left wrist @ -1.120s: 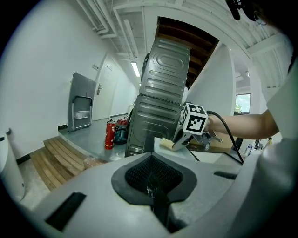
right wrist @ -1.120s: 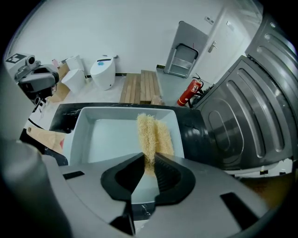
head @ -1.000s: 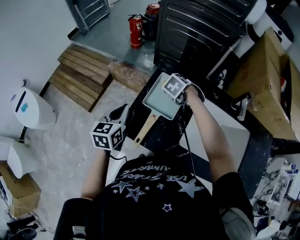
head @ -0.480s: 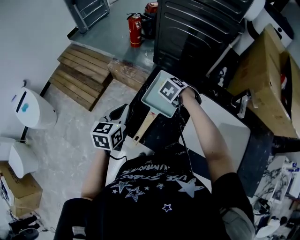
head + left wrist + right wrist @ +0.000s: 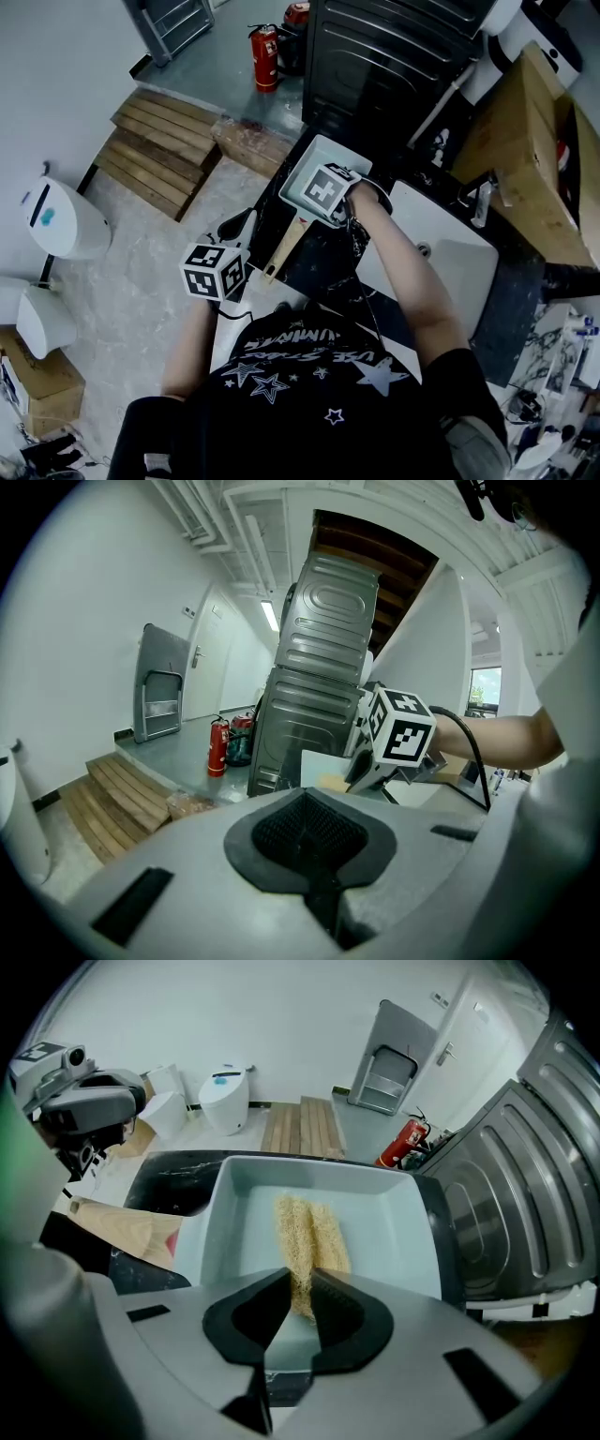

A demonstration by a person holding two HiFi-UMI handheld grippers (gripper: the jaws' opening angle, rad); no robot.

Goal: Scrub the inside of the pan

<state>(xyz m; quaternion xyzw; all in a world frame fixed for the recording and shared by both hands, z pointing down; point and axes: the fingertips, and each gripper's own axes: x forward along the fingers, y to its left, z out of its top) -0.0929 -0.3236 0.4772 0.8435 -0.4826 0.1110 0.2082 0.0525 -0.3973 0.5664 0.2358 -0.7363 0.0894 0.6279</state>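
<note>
A pale square pan [image 5: 302, 170] with a wooden handle [image 5: 284, 249] rests on the black counter. My right gripper [image 5: 330, 195] is down inside the pan, shut on a tan fibrous scrubber [image 5: 306, 1236]. The scrubber lies along the pan floor [image 5: 384, 1241] in the right gripper view, pinched at its near end by the right gripper [image 5: 300, 1302]. My left gripper [image 5: 217, 270] hangs off the counter's left edge, away from the pan. In its own view the left gripper [image 5: 309, 841] is shut with nothing in it, and the right gripper's marker cube [image 5: 401, 733] shows ahead.
A white sink [image 5: 448, 267] lies right of the pan. A dark metal cabinet [image 5: 394, 56] stands behind the counter, with a red fire extinguisher [image 5: 265, 45] beside it. Wooden steps [image 5: 164, 141] and white bins [image 5: 61, 217] are on the floor at left.
My right gripper has slid with the scrubber across the pan floor, from the far right side toward the handle side. The left gripper has stayed where it was.
</note>
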